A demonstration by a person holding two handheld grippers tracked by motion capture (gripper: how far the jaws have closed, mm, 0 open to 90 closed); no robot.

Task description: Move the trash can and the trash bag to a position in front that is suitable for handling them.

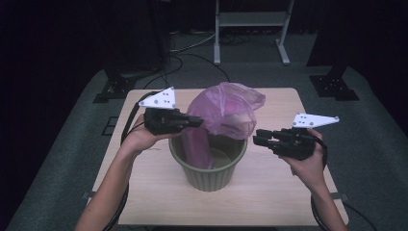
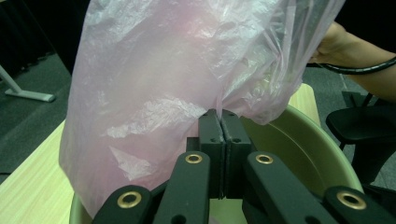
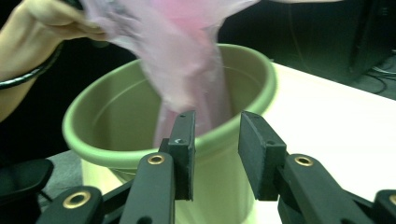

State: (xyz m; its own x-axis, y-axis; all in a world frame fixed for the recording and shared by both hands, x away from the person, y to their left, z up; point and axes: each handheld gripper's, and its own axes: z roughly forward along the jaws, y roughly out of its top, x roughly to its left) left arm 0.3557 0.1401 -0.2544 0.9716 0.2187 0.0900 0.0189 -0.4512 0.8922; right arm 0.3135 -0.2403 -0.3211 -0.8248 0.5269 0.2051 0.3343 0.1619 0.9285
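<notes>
Two grippers over one table [image 1: 144,202], seen from the high view. Left gripper [image 1: 198,121] pinched shut on the pink bag [image 1: 226,113], up near the bag's left side. Bag puffed up above the green bin [image 1: 209,175], with its lower part hanging down inside the bin. Bin upright near the middle of the table. Right gripper [image 1: 256,137] just to the right of the bin and bag, pointing at them, not touching. Left hand [image 1: 144,138] and right hand [image 1: 308,161] each wrapped round a gripper, forearms coming in from the bottom.

Next, the left gripper view. Black jaws pressed tight together, with a fold of the bag [image 2: 163,88] caught at the tips of the left gripper [image 2: 219,116]. Bag big and crinkly, spread across most of the picture. Bin rim [image 2: 322,140] curving below and to the right. Other hand [image 2: 334,44] at the top right, behind the bag. Bit of table [image 2: 28,186] at the lower left.

Last, the right gripper view. Right gripper [image 3: 215,128] partly open, nothing between the jaws. Bin [image 3: 219,186] right in front of the jaws. Bag [image 3: 187,65] hanging from above down into the bin, blurry. Left hand [image 3: 56,21] at the top left. Table [image 3: 336,116] pale on the right.
</notes>
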